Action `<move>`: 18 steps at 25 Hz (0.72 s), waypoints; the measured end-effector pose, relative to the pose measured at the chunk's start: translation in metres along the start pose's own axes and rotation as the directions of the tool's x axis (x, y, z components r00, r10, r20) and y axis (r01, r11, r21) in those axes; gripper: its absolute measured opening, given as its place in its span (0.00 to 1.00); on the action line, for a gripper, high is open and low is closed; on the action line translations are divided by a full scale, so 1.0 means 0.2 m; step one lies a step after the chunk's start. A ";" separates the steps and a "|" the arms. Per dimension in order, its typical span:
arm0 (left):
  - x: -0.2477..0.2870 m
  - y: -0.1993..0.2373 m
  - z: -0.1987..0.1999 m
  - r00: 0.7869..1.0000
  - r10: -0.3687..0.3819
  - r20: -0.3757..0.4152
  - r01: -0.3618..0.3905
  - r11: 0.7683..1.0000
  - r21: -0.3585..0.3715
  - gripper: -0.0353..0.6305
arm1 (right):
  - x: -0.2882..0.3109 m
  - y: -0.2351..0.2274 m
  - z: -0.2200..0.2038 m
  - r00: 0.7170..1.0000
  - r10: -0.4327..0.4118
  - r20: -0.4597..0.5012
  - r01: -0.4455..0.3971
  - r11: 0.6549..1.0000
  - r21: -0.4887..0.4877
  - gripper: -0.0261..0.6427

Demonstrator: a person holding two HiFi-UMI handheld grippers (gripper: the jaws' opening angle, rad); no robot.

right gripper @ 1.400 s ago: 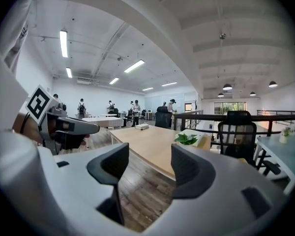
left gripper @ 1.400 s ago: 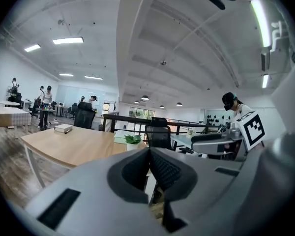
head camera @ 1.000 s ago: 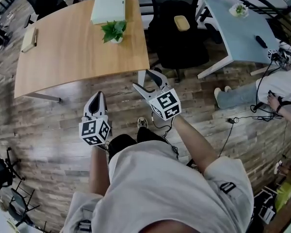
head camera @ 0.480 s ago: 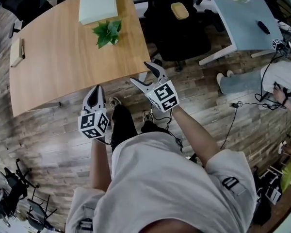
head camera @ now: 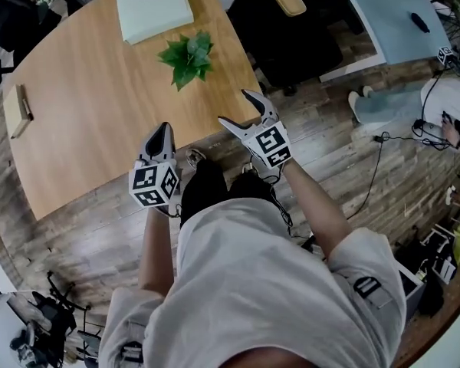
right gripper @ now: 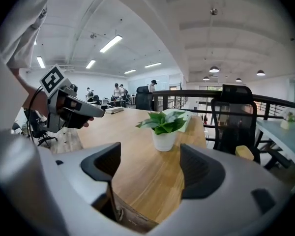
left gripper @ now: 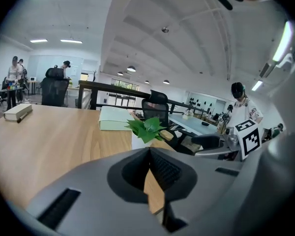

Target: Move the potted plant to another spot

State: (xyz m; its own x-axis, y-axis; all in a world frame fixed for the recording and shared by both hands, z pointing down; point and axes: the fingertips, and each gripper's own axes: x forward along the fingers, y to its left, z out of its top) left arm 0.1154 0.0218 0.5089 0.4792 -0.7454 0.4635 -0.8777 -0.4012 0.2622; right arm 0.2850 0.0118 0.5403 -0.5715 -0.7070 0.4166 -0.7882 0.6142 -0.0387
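The potted plant [head camera: 188, 58], green leaves in a small white pot [right gripper: 164, 140], stands on the wooden table [head camera: 84, 113] near its right edge. My right gripper [head camera: 238, 107] is at the table's near edge, short of the plant. Its jaws have just been opening and stand open with nothing between them; in the right gripper view [right gripper: 150, 166] the pot shows beyond the gap. My left gripper [head camera: 159, 133] is shut and empty at the table edge, left of the right one. In the left gripper view [left gripper: 150, 154] the plant [left gripper: 146, 128] shows beyond its tips.
A pale green box [head camera: 153, 6] lies behind the plant, and a small book [head camera: 17, 110] lies at the table's left. A black chair [head camera: 299, 37] stands right of the table, before a grey-blue desk [head camera: 399, 21]. A seated person [head camera: 445, 106] and floor cables [head camera: 368, 182] are at right.
Both grippers have come forward from over the floor to the table's near edge, closer to the plant. The right gripper's jaws stand wider apart.
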 end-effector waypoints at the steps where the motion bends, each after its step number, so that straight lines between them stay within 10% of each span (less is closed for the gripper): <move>1: 0.03 0.03 0.00 1.000 -0.015 -0.014 0.015 1.000 0.004 0.07 | 0.03 0.00 -0.01 1.000 -0.015 -0.007 0.015 1.000 0.005 0.61; 18: 0.40 0.29 -0.10 0.990 -0.013 -0.144 0.008 1.000 -0.029 0.07 | 0.54 -0.08 -0.08 0.999 -0.015 -0.029 0.017 0.996 0.092 0.71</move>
State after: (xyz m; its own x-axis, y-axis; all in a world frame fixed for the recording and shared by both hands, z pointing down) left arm 0.1020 -0.0507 0.5778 0.4865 -0.6559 0.5771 -0.8729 -0.3918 0.2906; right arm 0.2402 -0.0693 0.6004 -0.5529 -0.7053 0.4437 -0.8157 0.5669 -0.1152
